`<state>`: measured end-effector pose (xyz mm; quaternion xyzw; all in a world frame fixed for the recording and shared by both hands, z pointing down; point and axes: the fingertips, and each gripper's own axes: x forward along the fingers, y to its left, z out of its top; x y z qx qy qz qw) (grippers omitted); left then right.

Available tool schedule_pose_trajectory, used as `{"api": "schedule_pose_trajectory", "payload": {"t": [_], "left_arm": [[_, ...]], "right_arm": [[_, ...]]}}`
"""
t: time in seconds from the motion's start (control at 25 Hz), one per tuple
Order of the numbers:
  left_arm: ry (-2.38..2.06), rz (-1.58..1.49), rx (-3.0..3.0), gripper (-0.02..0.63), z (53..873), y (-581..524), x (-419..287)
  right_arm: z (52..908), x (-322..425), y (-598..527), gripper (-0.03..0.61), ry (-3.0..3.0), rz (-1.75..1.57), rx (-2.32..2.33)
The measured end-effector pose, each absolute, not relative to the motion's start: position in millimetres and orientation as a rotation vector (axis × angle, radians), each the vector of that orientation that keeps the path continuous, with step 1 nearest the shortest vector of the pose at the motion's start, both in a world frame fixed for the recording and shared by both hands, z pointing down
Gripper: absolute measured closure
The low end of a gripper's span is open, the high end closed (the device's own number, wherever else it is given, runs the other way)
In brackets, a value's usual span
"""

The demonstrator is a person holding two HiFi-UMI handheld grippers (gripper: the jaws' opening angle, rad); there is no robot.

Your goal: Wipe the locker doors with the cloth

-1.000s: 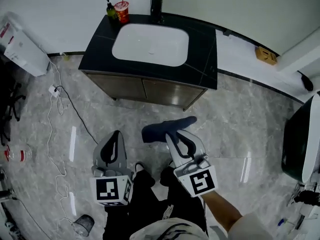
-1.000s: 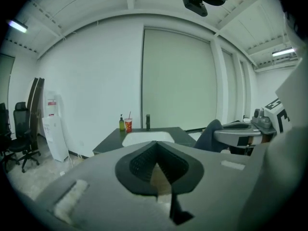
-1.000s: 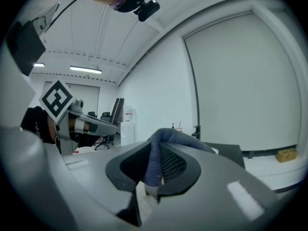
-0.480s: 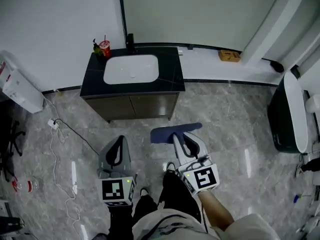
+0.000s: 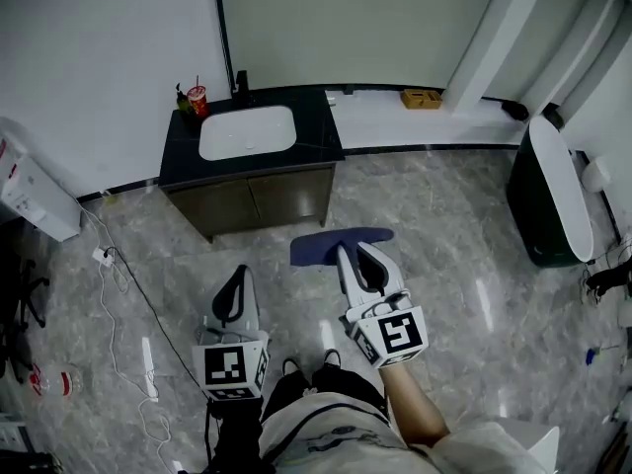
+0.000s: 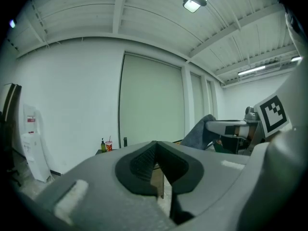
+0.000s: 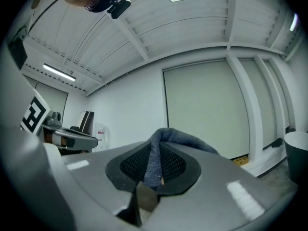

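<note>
My right gripper [image 5: 357, 253] is shut on a dark blue cloth [image 5: 334, 245], which hangs out in front of its tips above the grey floor. In the right gripper view the cloth [image 7: 174, 141] is pinched between the black pads [image 7: 168, 165] and folds over the top of them. My left gripper [image 5: 233, 276] hangs lower left, shut with nothing in it; its pads [image 6: 144, 161] meet. A black-topped sink cabinet [image 5: 318, 138] with brown doors [image 5: 247, 199] stands ahead against the white wall, well beyond both grippers.
A red cup [image 5: 200, 99] and a faucet [image 5: 240, 82] sit on the counter. A white appliance [image 5: 35, 194] stands at left with a cable [image 5: 123, 265] trailing over the floor. A dark bin [image 5: 546, 194] stands at right. A cardboard box [image 5: 422, 98] lies on the white ledge.
The sink cabinet has drawn farther off and shifted left in the head view, and the dark bin has come into view. Both grippers keep their pose; the cloth stays gripped.
</note>
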<state>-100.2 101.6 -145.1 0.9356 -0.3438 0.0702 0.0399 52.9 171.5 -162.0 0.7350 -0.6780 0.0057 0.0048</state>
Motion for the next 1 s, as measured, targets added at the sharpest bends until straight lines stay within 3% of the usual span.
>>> {"api": "schedule_pose_trajectory", "payload": {"t": [1.0], "left_arm": [[-1.083, 0.069, 2.967, 0.612, -197.8, 97.3, -64.3]], "right_arm": [[-212.3, 61.3, 163.8, 0.532, -2.154, -0.113, 2.289]]}}
